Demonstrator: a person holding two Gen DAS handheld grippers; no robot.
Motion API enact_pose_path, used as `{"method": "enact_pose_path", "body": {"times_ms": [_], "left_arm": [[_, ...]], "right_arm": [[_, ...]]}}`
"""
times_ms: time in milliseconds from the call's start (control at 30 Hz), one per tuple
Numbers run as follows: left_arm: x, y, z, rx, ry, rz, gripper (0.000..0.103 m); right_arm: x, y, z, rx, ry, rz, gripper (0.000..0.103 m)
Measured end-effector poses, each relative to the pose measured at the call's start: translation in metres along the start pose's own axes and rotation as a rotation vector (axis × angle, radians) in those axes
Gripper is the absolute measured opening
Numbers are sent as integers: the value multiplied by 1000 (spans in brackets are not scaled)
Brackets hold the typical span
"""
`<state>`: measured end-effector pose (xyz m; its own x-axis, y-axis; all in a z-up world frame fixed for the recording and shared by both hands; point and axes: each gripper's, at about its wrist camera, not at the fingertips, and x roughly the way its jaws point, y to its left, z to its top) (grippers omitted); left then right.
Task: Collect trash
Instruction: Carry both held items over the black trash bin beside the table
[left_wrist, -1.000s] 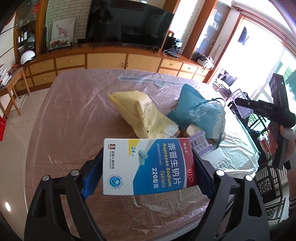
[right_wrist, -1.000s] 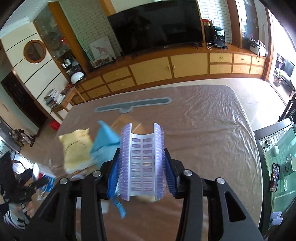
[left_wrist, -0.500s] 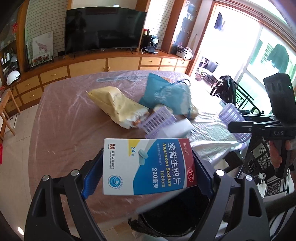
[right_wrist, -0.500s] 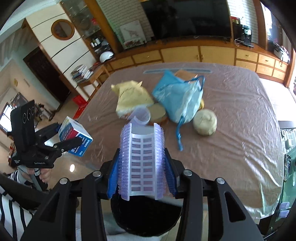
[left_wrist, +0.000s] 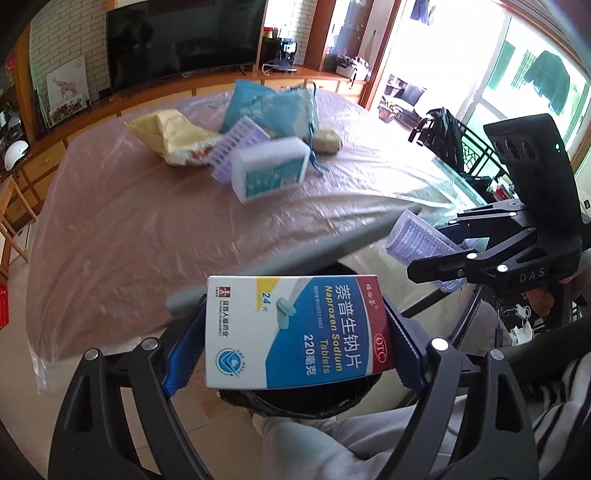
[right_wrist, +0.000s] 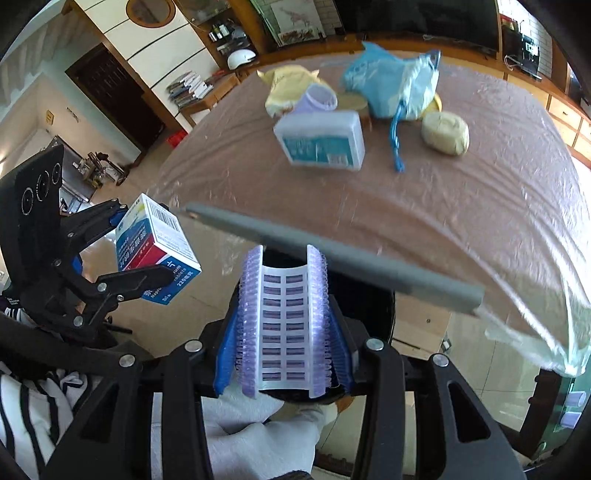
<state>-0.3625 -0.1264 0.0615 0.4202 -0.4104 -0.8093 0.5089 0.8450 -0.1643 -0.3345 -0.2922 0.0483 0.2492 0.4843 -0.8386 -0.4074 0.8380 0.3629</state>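
Medicine box (left_wrist: 299, 328): "Naproxen Sodium Tablets", "OTC", "24"; right tool (left_wrist: 443, 254): "DAS".

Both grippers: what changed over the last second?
Both drew back off the table to hover over the black bin. Unchanged: left gripper clamps the medicine box, right gripper the purple tray; other trash stays on the table.

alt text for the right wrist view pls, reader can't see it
The right gripper clamps a curved purple plastic bristle strip above a black bin at the edge of a plastic-covered table. To its left, the left gripper holds a blue-and-white medicine box. On the table lie a yellow bag, a blue bag and a white box.
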Motion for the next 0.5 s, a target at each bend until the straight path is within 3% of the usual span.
{"method": "enact_pose_path", "body": {"times_ms": [233, 500], "left_arm": [[34, -6, -26, -3, 74, 46, 87], [55, -5, -39, -22, 97, 71, 87]], "right_arm": [[31, 0, -17, -13, 51, -36, 42], [55, 6, -19, -27, 57, -90, 42]]}}
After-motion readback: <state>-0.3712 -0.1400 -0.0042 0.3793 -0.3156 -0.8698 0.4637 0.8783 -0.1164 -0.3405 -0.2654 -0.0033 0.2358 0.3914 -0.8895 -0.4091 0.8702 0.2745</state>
